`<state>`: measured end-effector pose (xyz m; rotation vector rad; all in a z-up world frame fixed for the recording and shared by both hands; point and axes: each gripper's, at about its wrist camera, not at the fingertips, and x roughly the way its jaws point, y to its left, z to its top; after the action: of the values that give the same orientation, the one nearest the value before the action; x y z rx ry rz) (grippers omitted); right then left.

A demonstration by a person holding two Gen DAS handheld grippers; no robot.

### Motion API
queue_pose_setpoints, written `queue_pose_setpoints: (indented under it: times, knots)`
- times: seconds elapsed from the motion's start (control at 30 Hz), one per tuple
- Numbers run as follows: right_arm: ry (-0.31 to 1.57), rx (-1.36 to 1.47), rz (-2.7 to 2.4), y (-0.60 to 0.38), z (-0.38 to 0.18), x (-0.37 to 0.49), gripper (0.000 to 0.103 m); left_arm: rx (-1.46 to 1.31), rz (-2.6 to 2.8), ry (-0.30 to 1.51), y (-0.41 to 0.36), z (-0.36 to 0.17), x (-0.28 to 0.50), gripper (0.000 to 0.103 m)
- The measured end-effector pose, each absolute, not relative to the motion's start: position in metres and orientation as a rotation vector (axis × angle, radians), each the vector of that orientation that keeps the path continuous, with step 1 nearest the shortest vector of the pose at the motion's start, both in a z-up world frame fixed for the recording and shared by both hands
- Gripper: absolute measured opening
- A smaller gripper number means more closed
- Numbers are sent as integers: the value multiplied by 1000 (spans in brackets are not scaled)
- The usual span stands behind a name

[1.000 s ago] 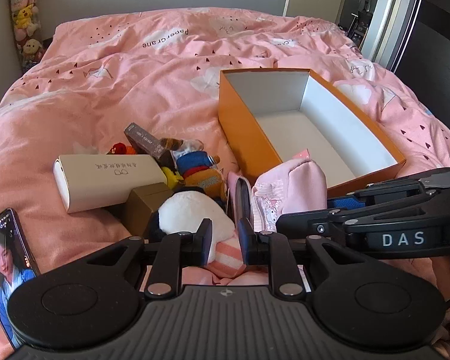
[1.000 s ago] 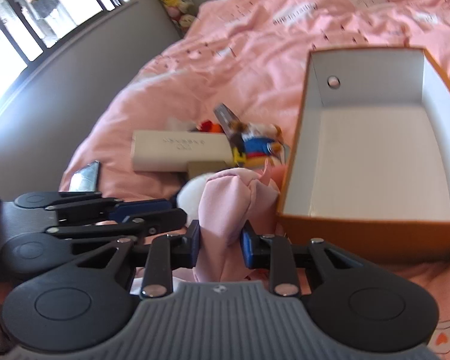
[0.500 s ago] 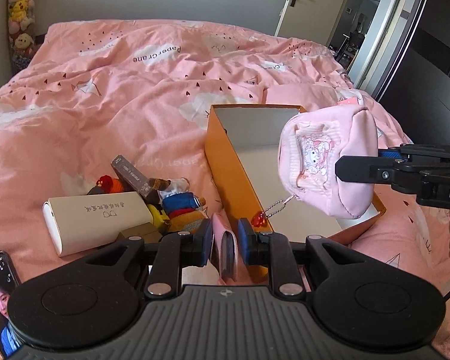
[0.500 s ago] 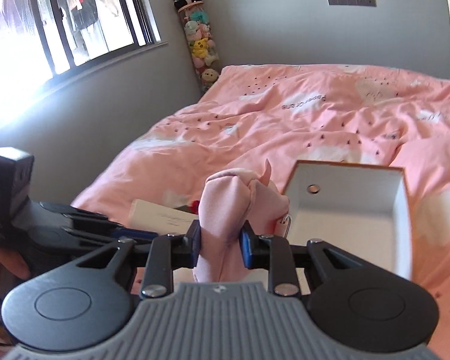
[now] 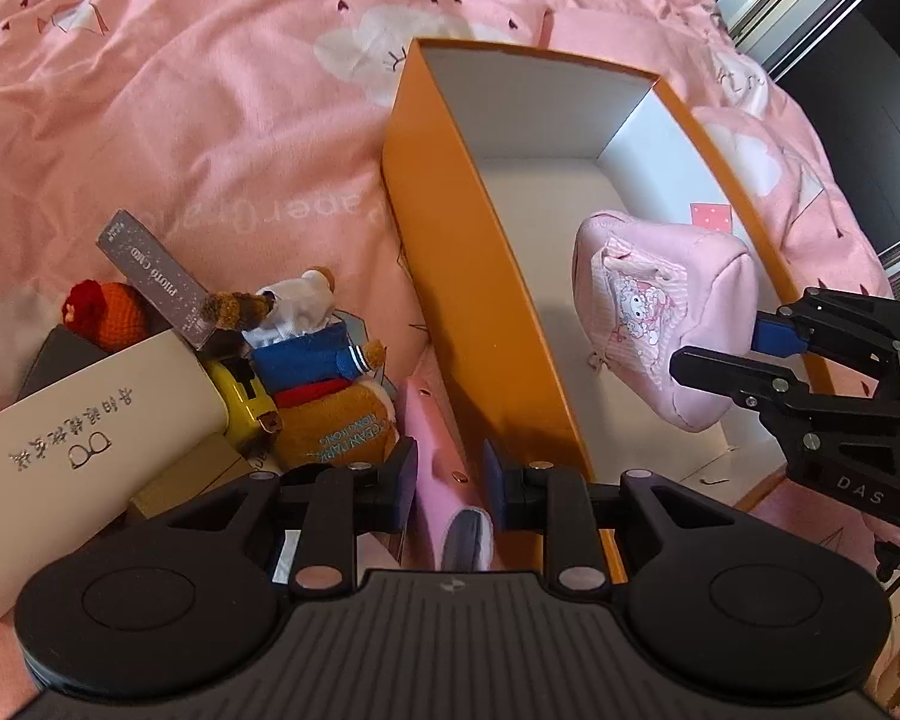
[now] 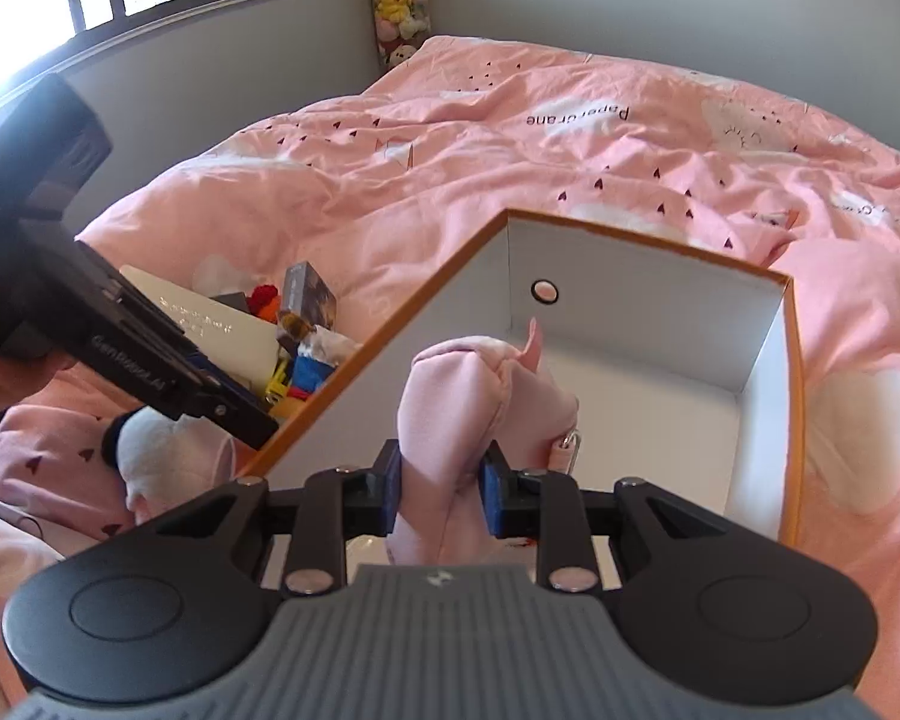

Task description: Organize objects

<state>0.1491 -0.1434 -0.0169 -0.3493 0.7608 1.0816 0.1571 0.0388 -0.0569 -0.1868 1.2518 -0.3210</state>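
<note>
A pink duvet (image 5: 198, 120) is covering the bed, and an orange box (image 5: 480, 312) with a white inside is sitting open on it. We are holding a pink pouch (image 5: 660, 312) over the box's floor with our right gripper (image 6: 441, 495), its blue pads clenched on the pouch's bunched fabric. Our left gripper (image 5: 447, 474) is pointing down just outside the box's near orange wall, straddling a slim pink case (image 5: 435, 450); its jaws have just been opening, and we cannot tell whether the pads are pressing the case. Left of the box, a heap is lying together: a cream case (image 5: 90, 426), a grey carton (image 5: 150, 276), a plush bear (image 5: 336, 420) and a red knitted toy (image 5: 105, 309).
</note>
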Motion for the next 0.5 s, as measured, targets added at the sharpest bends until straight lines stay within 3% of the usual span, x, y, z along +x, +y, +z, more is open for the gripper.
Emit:
queue_pose_setpoints:
  times: [0.23,0.5]
  knots:
    - [895,-275,1048,-151,-42,167,29,-156,-349,1356,29,-77,175,30]
    - [1122,-356,995,-154,-48,172,38,-89,-382,1433,21,-81,186,32]
